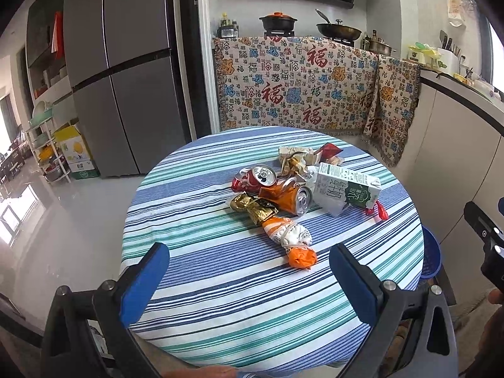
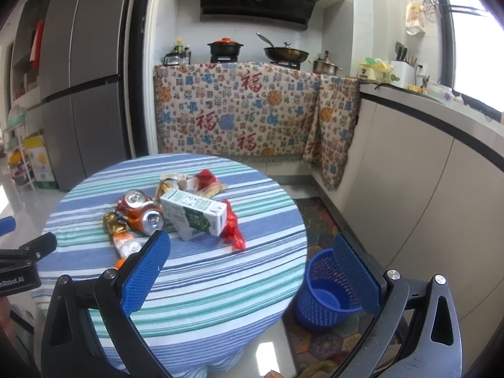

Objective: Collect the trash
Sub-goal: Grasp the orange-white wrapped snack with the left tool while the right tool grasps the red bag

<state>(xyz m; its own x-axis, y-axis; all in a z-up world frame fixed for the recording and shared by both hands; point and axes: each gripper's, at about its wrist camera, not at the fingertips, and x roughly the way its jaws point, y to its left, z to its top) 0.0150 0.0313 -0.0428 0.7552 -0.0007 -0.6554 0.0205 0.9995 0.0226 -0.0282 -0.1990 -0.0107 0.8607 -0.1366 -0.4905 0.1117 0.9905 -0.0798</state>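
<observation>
Trash lies clustered mid-table [image 1: 195, 271]: two cans [image 1: 296, 197] touching, a carton [image 1: 343, 186] just right of them, wrappers [image 1: 291, 236] before and behind. A basket [image 2: 324, 296] stands on the floor right of the table, apparently empty.

Left wrist view: blue basket [image 1: 431, 253] mostly hidden behind the right edge of the round table [image 1: 220, 283]; only a sliver of mesh wall shows. Right gripper [image 1: 486, 242] cut off by the right picture edge; jaw state unreadable there.

Right wrist view: orange-and-white wrapper [image 2: 126, 245] partly hidden behind the right gripper's left finger [image 2: 148, 267]. Print on milk carton [image 2: 197, 217] blurred, illegible. Left gripper [image 2: 22, 258] cut off at left edge.
</observation>
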